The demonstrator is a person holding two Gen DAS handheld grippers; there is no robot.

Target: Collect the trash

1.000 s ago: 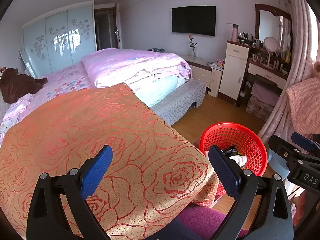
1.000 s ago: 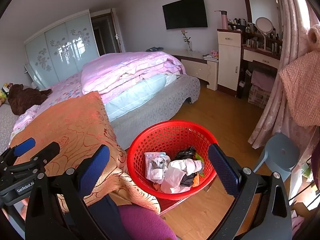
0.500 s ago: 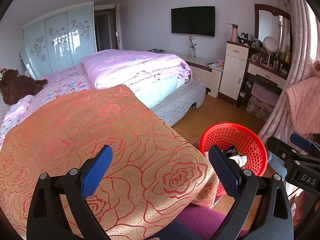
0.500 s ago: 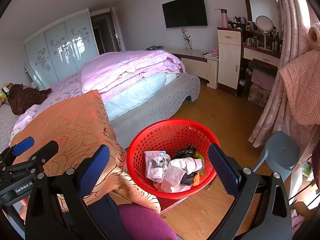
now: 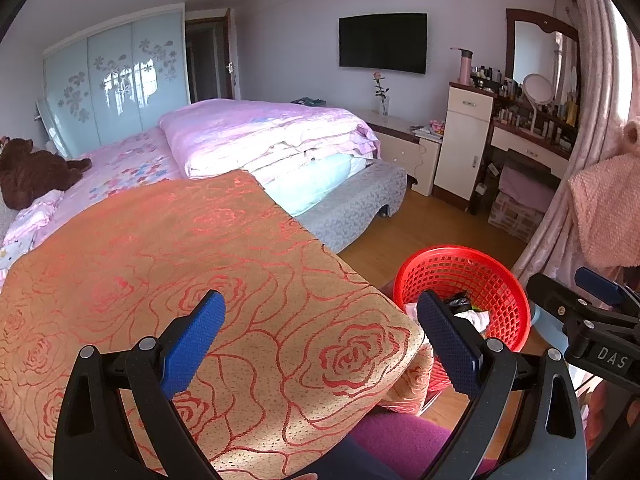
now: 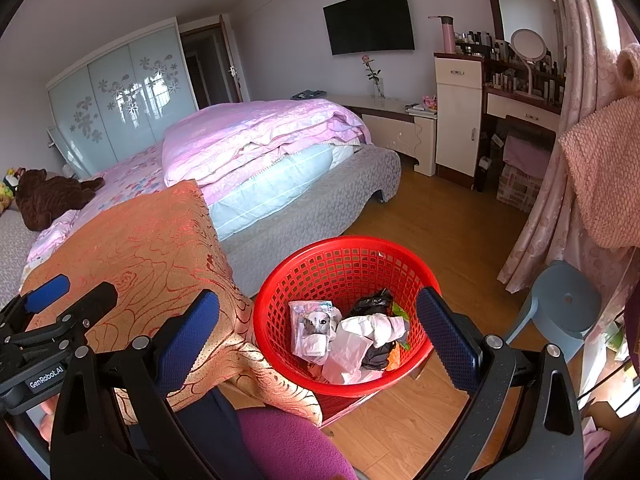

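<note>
**Q:** While both grippers hang in the air, what does each one hold?

**A:** Neither holds anything. The left gripper (image 5: 320,332) has its blue-padded jaws spread wide above an orange cloth with a red rose pattern (image 5: 192,264). The right gripper (image 6: 318,330) is also spread wide, and its jaws frame a red mesh basket (image 6: 320,258) below it.

**Q:** Where is the trash?

**A:** Inside that basket, which stands on the wooden floor (image 6: 448,216) just beside the hanging edge of the orange cloth. It holds crumpled white paper (image 6: 368,332), a black bag (image 6: 374,300) and a printed white wrapper (image 6: 312,324), all heaped together.

**Q:** What surrounds them?

**A:** A bed with a folded pink quilt (image 6: 256,136) lies behind. A grey plastic stool (image 6: 560,312) stands near the basket on the right, beside a pink curtain (image 6: 548,216).
</note>
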